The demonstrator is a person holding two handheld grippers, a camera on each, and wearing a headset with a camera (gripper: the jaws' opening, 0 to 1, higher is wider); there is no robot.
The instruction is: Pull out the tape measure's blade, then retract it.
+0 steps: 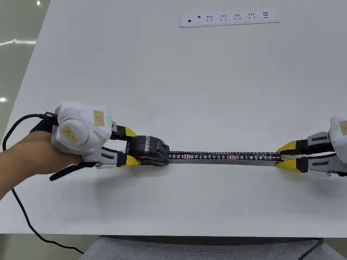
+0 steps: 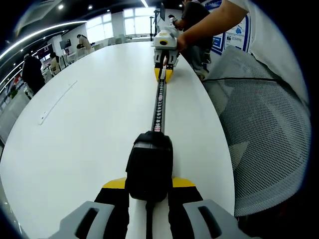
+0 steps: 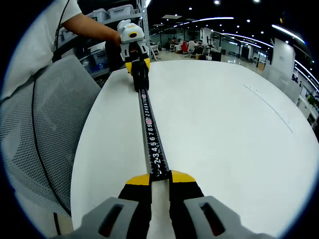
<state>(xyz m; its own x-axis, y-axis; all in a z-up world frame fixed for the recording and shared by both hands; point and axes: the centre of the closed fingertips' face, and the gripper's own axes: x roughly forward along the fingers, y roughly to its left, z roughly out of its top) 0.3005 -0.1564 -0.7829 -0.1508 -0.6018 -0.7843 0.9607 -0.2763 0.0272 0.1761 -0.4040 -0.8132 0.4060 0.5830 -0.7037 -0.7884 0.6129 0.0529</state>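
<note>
A black tape measure case (image 1: 148, 150) rests on the white table (image 1: 173, 92), clamped between the yellow-tipped fingers of my left gripper (image 1: 130, 146); its own view shows the case (image 2: 149, 164) right between the jaws. The blade (image 1: 225, 157) runs out to the right, dark with printed numbers, and hangs just above the table. My right gripper (image 1: 287, 156) is shut on the blade's end. In the right gripper view the blade (image 3: 151, 139) stretches away to the case (image 3: 140, 75) and the left gripper (image 3: 132, 50). The left gripper view shows the blade (image 2: 158, 107) reaching the right gripper (image 2: 165, 73).
A white power strip (image 1: 230, 17) lies at the far side of the table. A black cable (image 1: 27, 216) trails from the left hand over the near table edge. A grey mesh chair (image 1: 200, 249) sits below the near edge. People stand far off in the room.
</note>
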